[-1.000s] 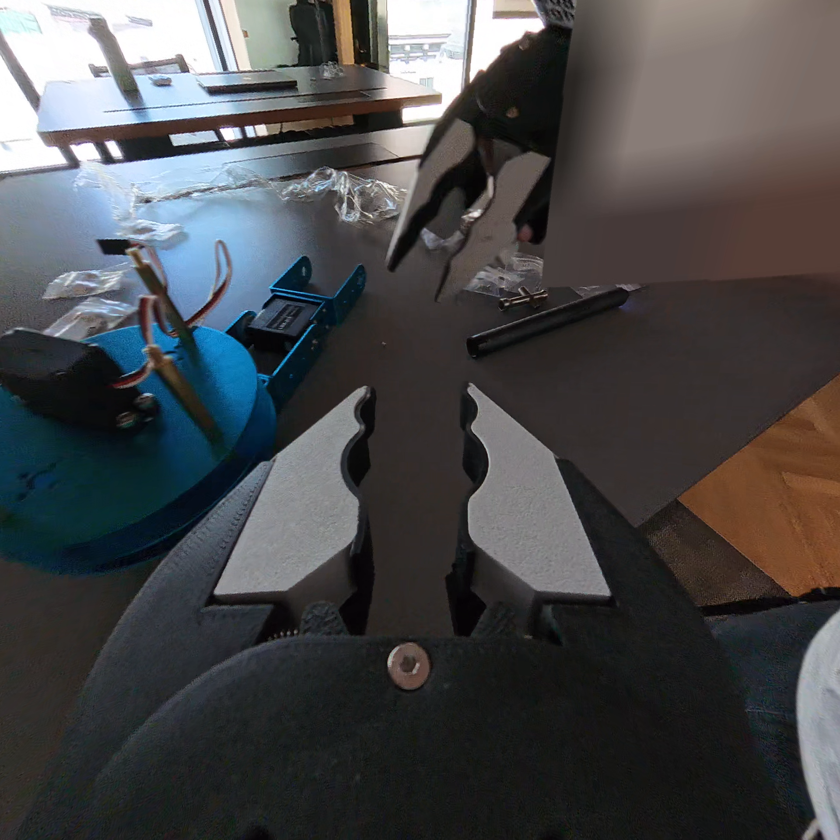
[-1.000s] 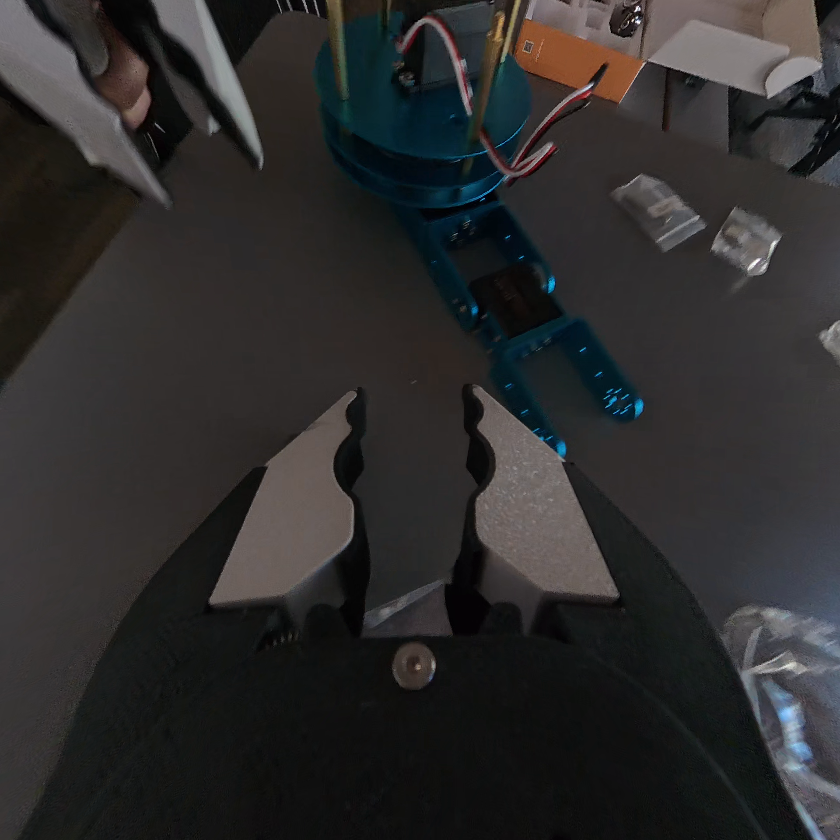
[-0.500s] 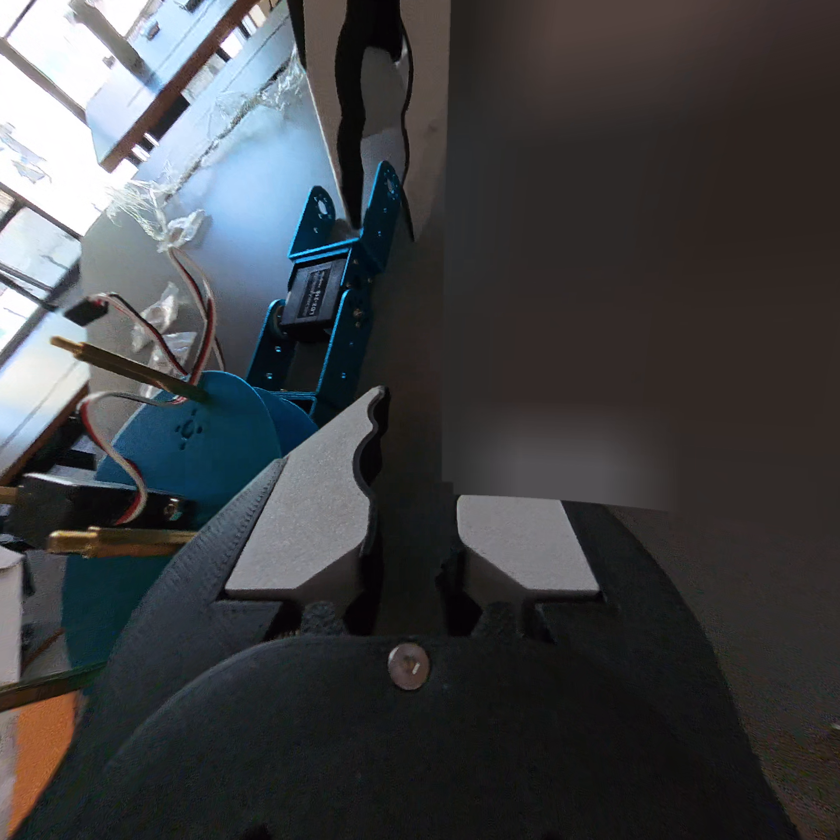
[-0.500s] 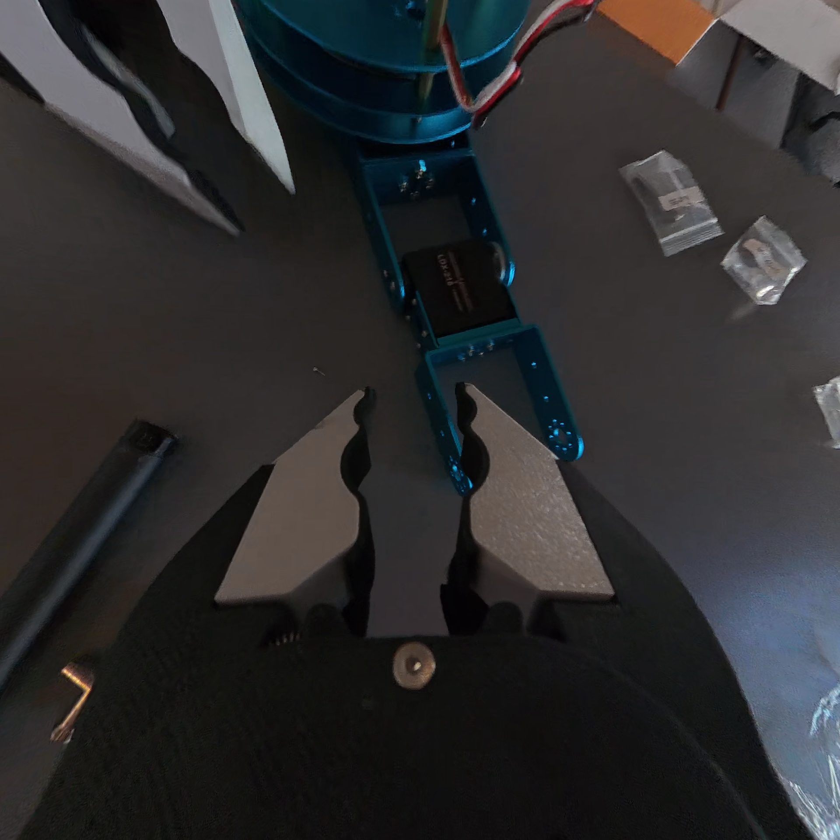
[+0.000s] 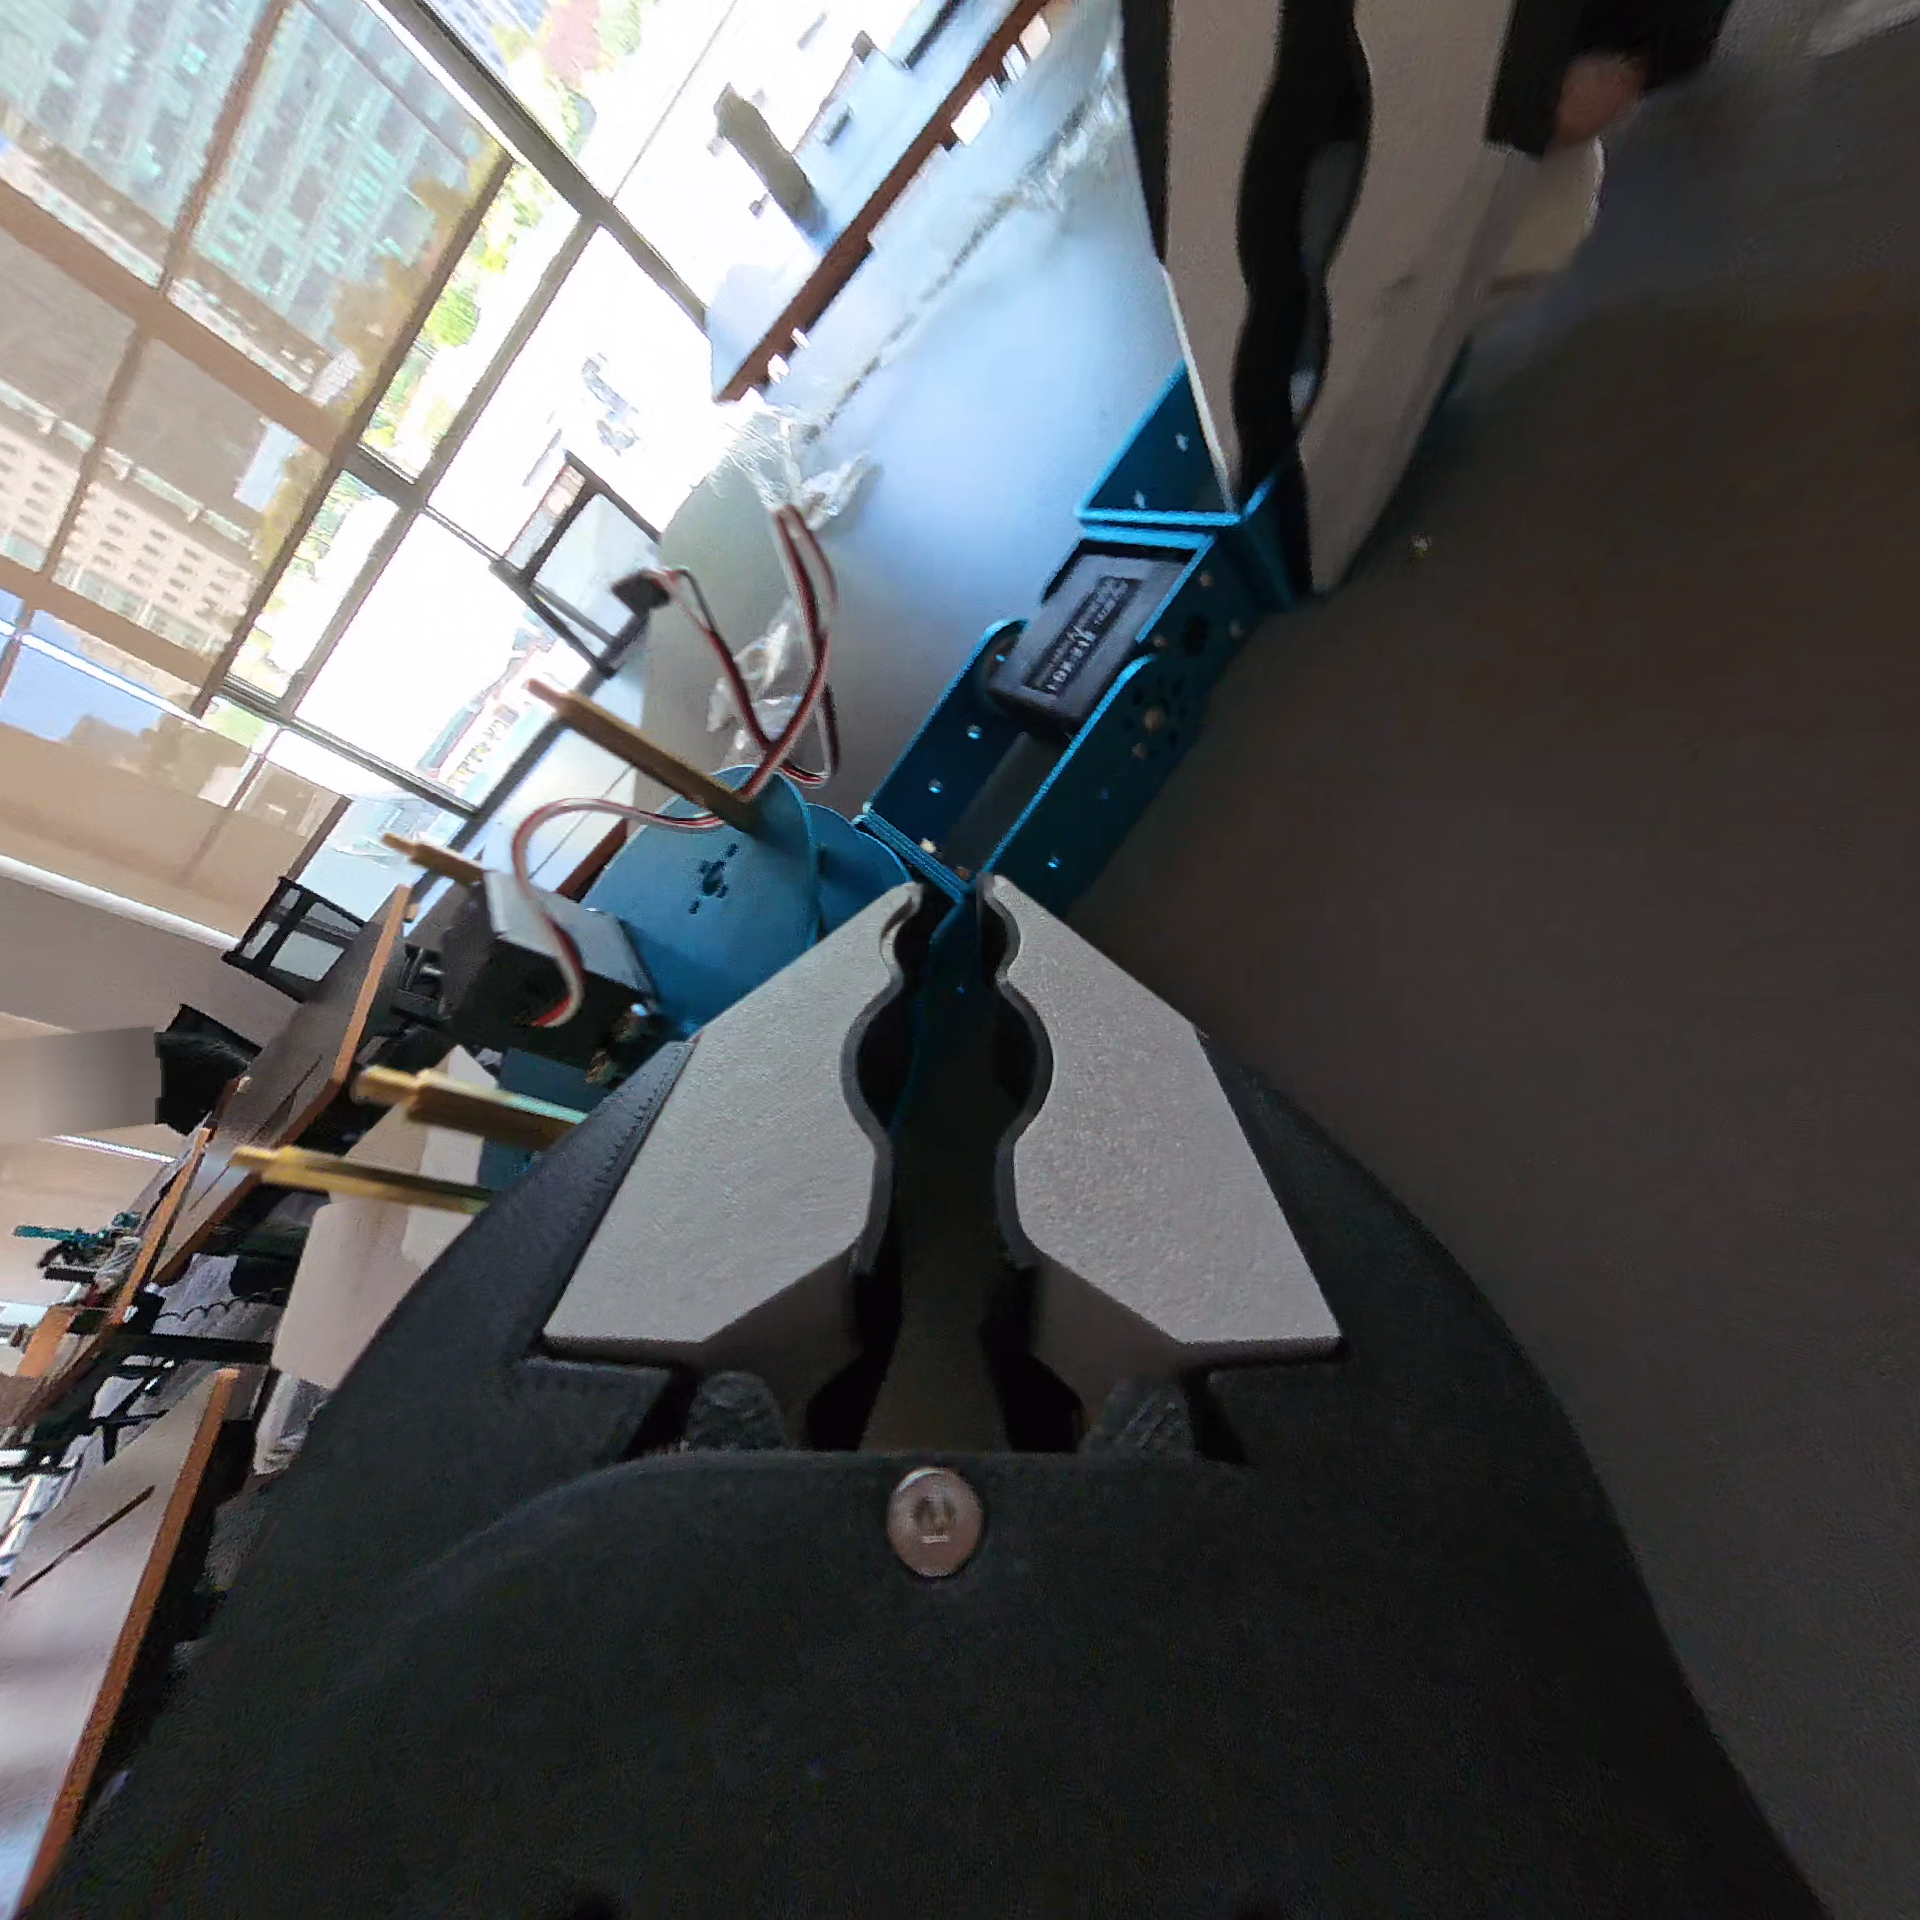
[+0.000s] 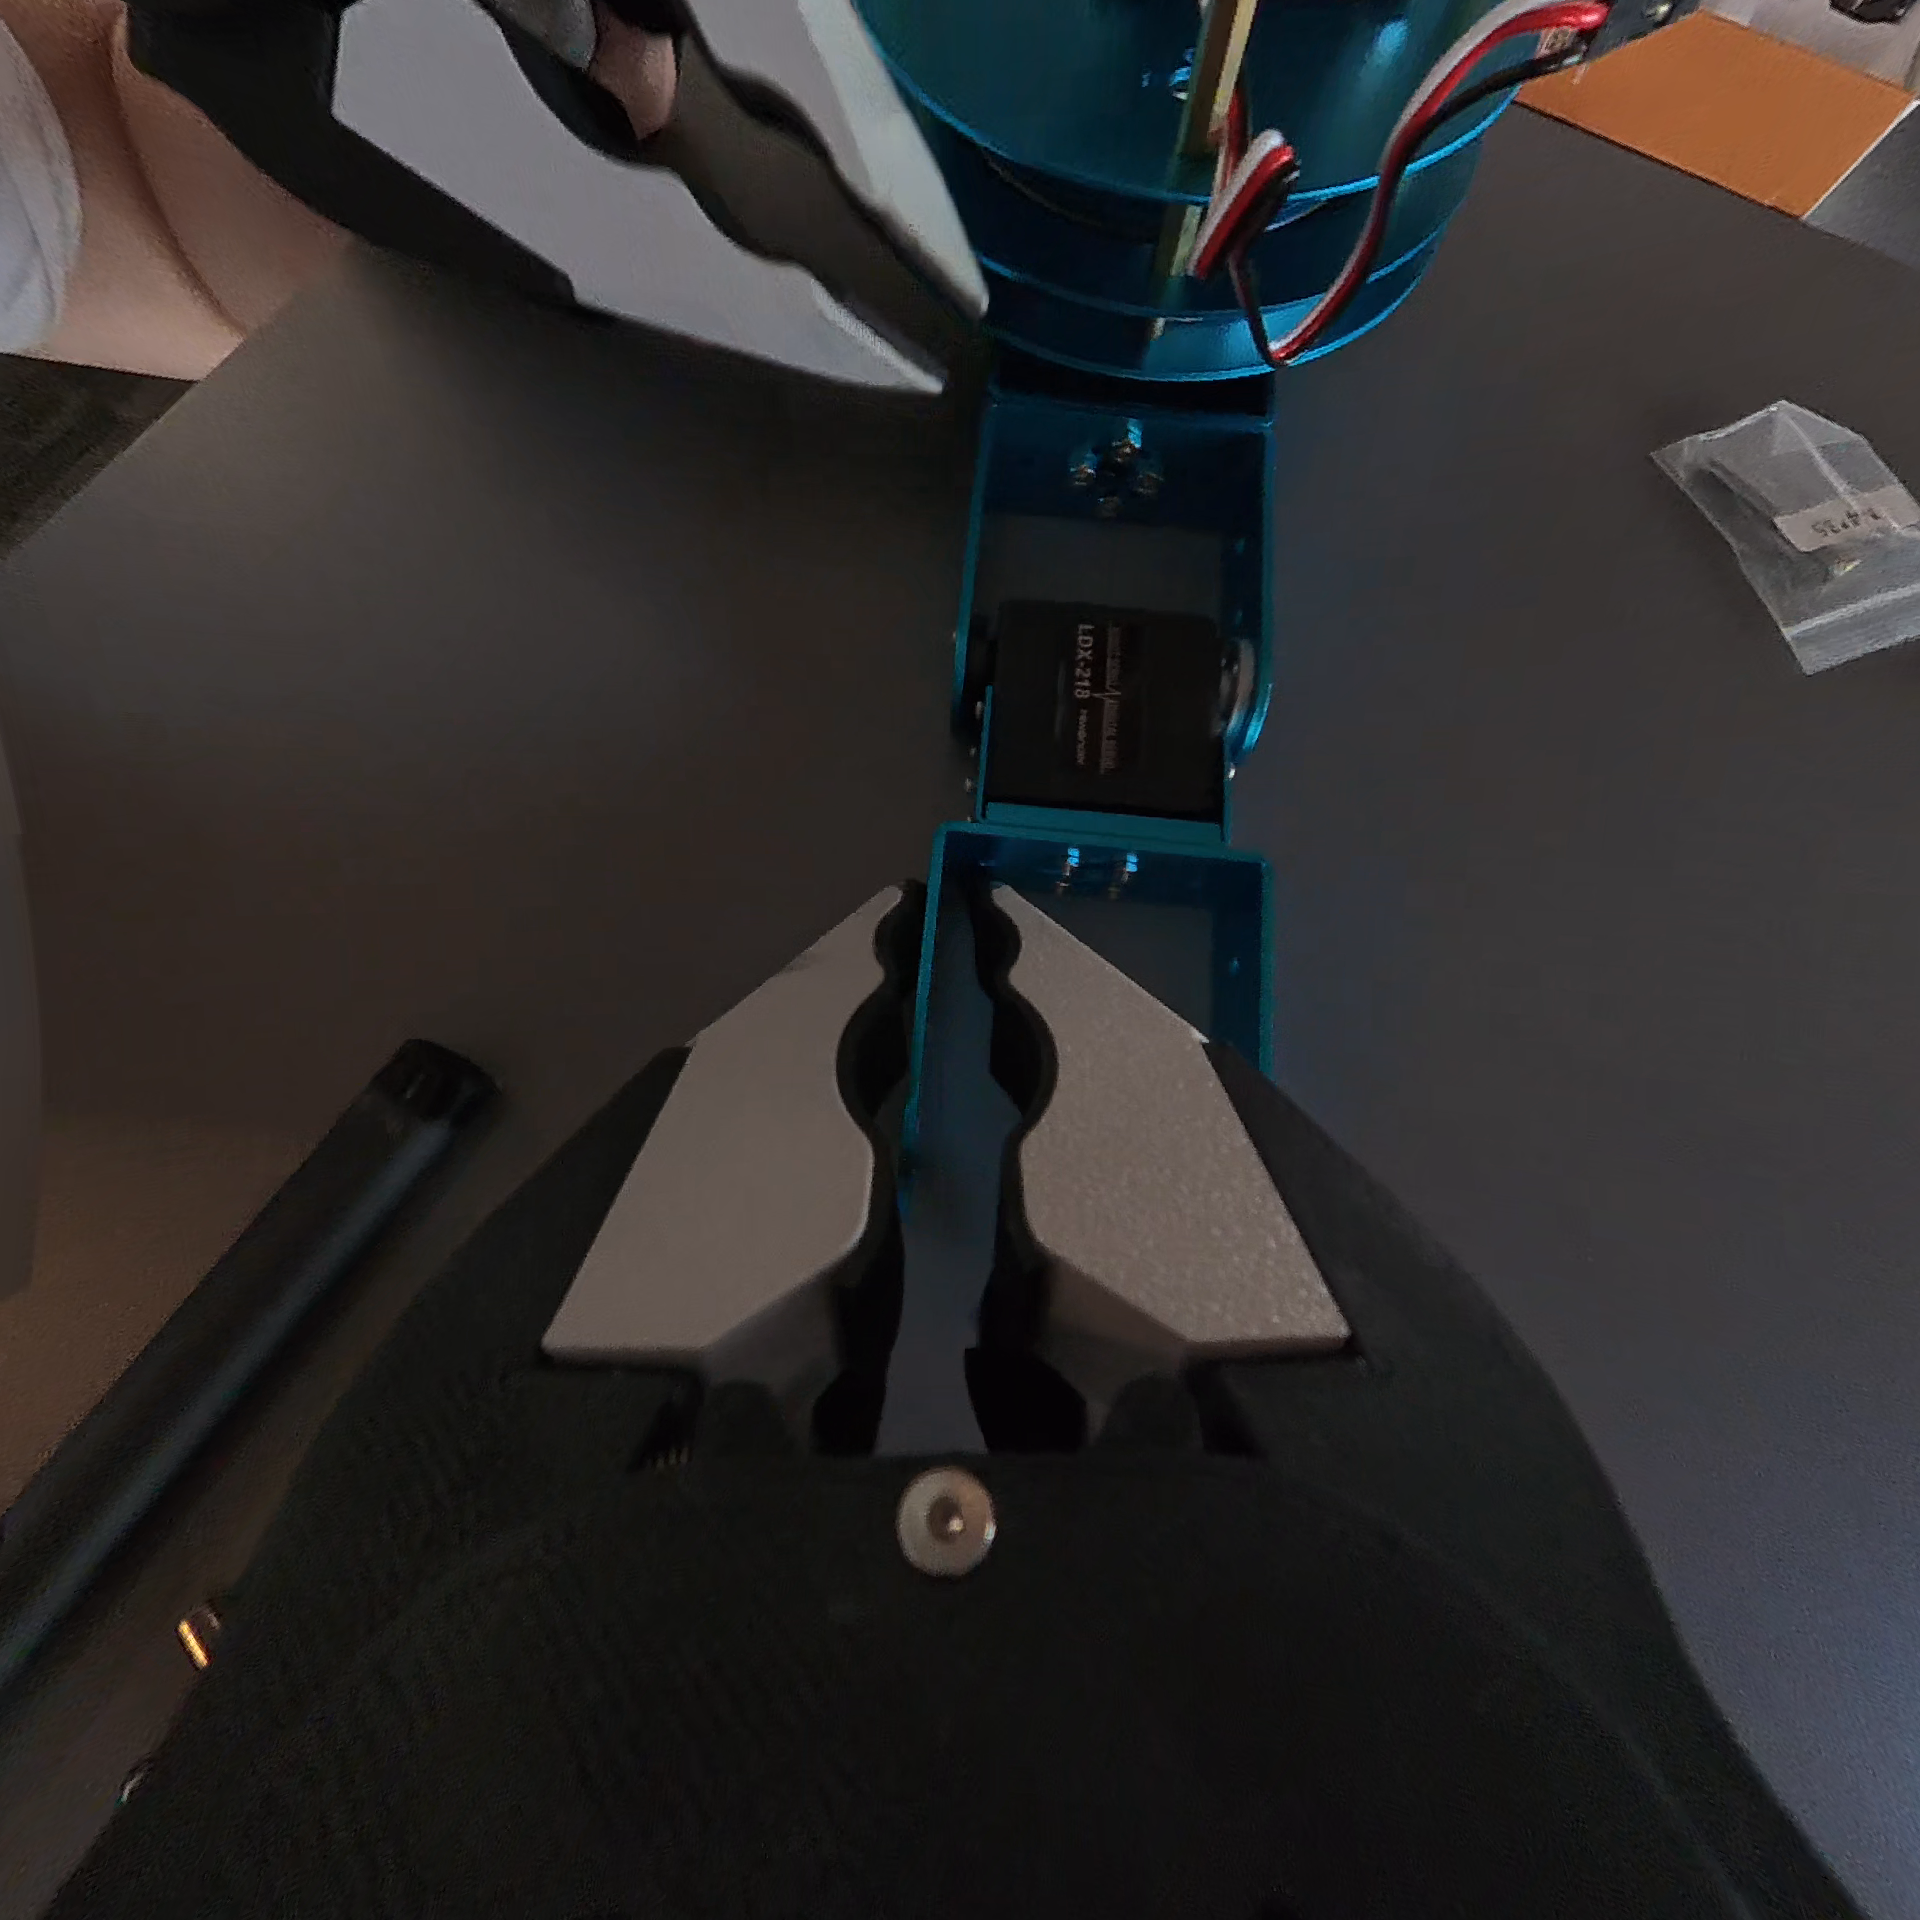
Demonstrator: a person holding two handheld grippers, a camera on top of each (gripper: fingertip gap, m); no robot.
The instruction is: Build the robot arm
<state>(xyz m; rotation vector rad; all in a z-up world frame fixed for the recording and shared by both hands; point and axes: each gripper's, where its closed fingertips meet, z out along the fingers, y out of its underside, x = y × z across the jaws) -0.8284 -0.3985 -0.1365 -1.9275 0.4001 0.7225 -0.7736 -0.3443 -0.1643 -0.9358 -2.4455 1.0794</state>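
A blue metal arm lies flat on the dark table [image 6: 520, 727]. It joins a round blue base [image 6: 1195, 156] that carries brass posts and red-white servo wires [image 6: 1351, 208]. A black servo [image 6: 1101, 707] sits between its two U brackets. My right gripper [image 6: 948, 904] is shut on the left wall of the end bracket [image 6: 1247, 987]. My left gripper [image 5: 948, 894], rolled on its side, is shut on a blue wall of the near bracket [image 5: 1049, 831] beside the base [image 5: 717, 883]. The servo [image 5: 1081, 644] and the right gripper [image 5: 1278, 312] show beyond it. The left gripper [image 6: 956, 343] shows at the base end in the right wrist view.
A black rod [image 6: 239, 1299] and a small metal piece [image 6: 197, 1642] lie left of my right gripper. A clear bag of parts [image 6: 1808, 530] lies to the right, and an orange box [image 6: 1704, 114] at the far right. Clear plastic wrap [image 5: 831, 478] lies farther along the table. The left gripper's tips are roughly 9 centimeters from the right gripper's.
Both grippers moved in onto the blue arm from opposite ends. The left one rolled onto its side. Both pairs of jaws narrowed from open onto bracket walls.
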